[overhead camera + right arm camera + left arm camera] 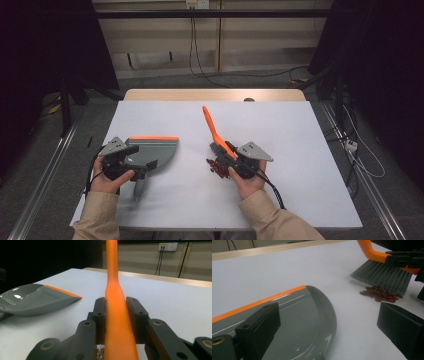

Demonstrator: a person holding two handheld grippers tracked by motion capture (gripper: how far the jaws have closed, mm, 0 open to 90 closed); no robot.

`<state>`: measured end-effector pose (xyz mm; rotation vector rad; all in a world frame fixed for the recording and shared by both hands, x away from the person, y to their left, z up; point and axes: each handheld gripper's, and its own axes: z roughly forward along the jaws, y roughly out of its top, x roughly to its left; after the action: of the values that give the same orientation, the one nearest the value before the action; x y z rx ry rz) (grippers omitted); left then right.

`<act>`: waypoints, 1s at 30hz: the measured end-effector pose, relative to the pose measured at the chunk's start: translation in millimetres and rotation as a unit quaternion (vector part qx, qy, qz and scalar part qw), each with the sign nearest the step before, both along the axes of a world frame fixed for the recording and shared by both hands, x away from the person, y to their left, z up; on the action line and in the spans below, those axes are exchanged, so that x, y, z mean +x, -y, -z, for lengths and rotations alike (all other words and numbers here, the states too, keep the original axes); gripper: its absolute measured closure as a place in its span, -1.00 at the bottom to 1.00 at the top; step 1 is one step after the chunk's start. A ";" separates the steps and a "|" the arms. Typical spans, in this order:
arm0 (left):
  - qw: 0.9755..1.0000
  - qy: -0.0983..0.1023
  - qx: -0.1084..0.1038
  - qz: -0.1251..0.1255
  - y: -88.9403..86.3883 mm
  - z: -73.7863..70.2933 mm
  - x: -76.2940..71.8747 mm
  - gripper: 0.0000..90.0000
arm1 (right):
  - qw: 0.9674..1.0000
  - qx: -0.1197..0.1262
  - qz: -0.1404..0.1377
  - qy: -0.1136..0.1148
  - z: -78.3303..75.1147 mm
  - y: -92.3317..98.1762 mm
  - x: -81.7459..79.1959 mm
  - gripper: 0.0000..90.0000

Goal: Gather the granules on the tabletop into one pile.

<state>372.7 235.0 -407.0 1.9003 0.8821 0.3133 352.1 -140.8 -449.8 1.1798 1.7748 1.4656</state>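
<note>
Key relation: the red beans [218, 168] sit in a small pile on the worktop [300, 165], directly under the brush [216, 133] bristles, and the dustpan [150, 150] lies to their left w/ a bare stretch of worktop between. So your sweep has to go leftward, toward the left hand.

Dustpan's orange lip [154, 138] runs along its far edge in the high view, i.e. faces away from you, not toward the beans; the curved side is what faces the pile. Judgement: pan needs turning, or the beans need to go round to the lip, before the sweep lands anything inside.

Brush long axis: orange handle runs up and away from your right gripper [234, 159], leaning a bit left in the high view; bristle head low at the gripper end. In the left gripper view the bristles [384, 276] touch or nearly touch the bean pile [382, 294] – can't tell which.

Right gripper: jaws pinched tight on the brush handle [115, 315], one pad each side, handle standing between them in the right gripper view.

Left gripper [122, 160]: over the dustpan's near part, by its handle [138, 189]. In the left gripper view the jaws stand wide apart, one over the pan's grey surface [312, 322], the other off its edge over bare worktop. Pads don't look pressed on anything – reads as spread, not gripping.

Right hand nearer the beans; left nearer the pan.
</note>
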 end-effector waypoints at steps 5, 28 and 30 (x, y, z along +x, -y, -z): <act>1.000 0.002 0.004 0.001 0.0 -0.3 -0.6 -0.90 | 1.000 0.001 -0.011 0.006 -10.3 6.2 -2.6 0.58; 1.000 -0.011 0.018 0.004 -5.7 4.1 -14.9 -0.90 | 0.991 -0.082 -0.050 -0.088 -14.7 63.7 0.7 0.49; 1.000 -0.009 0.019 0.005 -6.2 3.7 -15.0 -0.90 | 0.988 -0.101 -0.060 -0.102 -17.5 62.9 1.0 0.49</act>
<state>357.8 241.2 -410.7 1.9450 0.8848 0.3088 353.1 -203.7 -432.3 1.1706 2.1109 1.2278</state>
